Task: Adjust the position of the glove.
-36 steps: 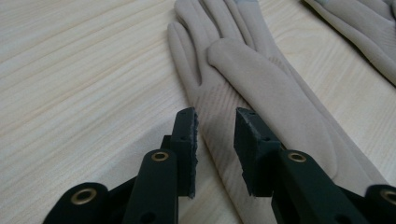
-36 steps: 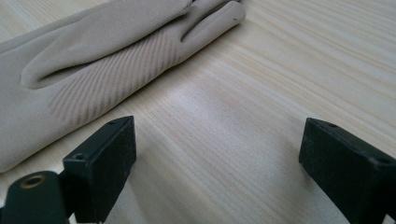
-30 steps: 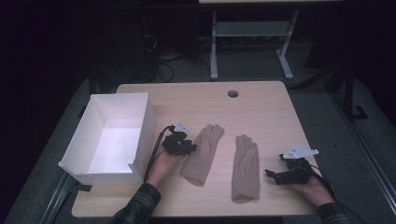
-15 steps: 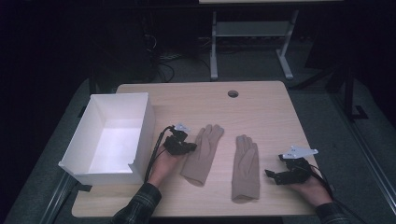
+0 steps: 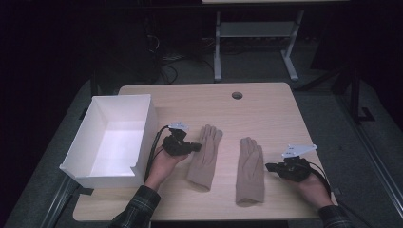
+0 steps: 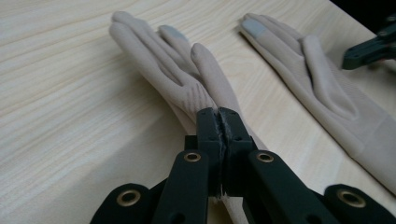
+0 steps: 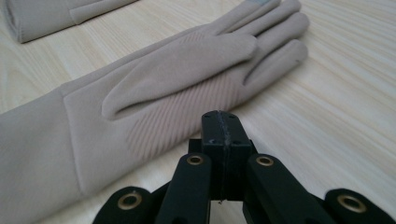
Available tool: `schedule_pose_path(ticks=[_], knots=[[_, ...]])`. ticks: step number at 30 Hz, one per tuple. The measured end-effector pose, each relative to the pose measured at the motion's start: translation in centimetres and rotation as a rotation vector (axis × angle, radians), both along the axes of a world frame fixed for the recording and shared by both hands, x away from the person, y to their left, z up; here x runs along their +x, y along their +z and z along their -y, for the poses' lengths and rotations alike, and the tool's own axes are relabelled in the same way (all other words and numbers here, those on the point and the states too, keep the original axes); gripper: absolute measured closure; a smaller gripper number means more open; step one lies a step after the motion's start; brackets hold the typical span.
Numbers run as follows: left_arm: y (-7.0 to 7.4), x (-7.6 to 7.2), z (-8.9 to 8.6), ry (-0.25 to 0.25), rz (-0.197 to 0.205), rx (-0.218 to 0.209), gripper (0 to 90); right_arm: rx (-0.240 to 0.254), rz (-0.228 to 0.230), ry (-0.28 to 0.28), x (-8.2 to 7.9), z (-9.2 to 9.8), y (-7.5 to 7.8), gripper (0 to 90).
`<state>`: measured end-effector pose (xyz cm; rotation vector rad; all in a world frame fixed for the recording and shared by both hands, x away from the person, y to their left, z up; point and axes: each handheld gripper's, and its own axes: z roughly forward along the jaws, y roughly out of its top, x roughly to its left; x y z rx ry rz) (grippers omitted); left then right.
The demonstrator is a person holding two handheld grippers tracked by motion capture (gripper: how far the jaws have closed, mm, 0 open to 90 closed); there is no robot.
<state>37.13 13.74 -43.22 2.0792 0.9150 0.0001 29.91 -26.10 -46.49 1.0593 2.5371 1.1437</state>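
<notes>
The two beige gloves are your work here: the left glove lies flat, fingers pointing away from you, near the middle of the worktop, and the right glove lies flat beside it, apart from it and a little nearer to you. Both look like thin, soft knit, so I'd expect them to be light, limp and quick to fold or drag on the wood. A pinch on a single layer at the cuff or along the side edge should lift one more cleanly than a grab at the fingers. Your left tool is clenched with its tips at the left glove's near edge, by the palm. The left gripper view does not settle whether any fabric is caught between the jaws. Your right tool has just been closing and now stands clenched on nothing, just beside the right glove's outer edge, over bare wood. The white box sits open at the worktop's left side, beside your left hand.
</notes>
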Motion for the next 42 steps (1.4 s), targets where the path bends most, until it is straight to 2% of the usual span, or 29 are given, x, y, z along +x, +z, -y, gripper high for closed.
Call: schedule_pose_path(ticks=[3,8,11,12,16,23,28,34,42], knots=[[0.1,-0.1,0.0,-0.016,-0.011,-0.010,88.4,-0.004,-0.004,0.024,0.5,-0.8,-0.1,89.8],[0.3,-0.4,0.1,-0.042,-0.027,-0.019,88.4,0.001,-0.011,0.035,0.4,-1.6,0.1,89.8],[0.6,-0.7,0.3,-0.054,-0.023,-0.031,88.4,0.001,0.000,0.048,0.5,-1.8,0.1,89.8],[0.7,-0.8,0.4,-0.059,-0.023,-0.039,88.4,0.002,-0.014,0.043,0.4,-2.1,0.1,89.8],[0.8,-0.9,0.7,-0.072,-0.024,-0.038,88.4,-0.001,-0.015,0.052,0.5,-2.5,0.0,89.8],[1.1,-0.8,1.0,-0.083,-0.019,-0.055,88.4,-0.007,-0.004,0.099,1.0,-4.6,0.0,89.8],[1.2,-0.6,1.6,-0.104,-0.017,-0.052,88.4,-0.011,-0.006,0.109,1.1,-5.5,0.0,89.8],[1.4,-0.8,2.4,-0.114,-0.019,-0.076,88.4,-0.008,-0.004,0.135,1.4,-6.6,0.0,89.8],[1.4,-0.7,3.6,-0.135,-0.020,-0.088,88.4,-0.006,-0.009,0.141,1.3,-7.3,-0.1,89.8]])
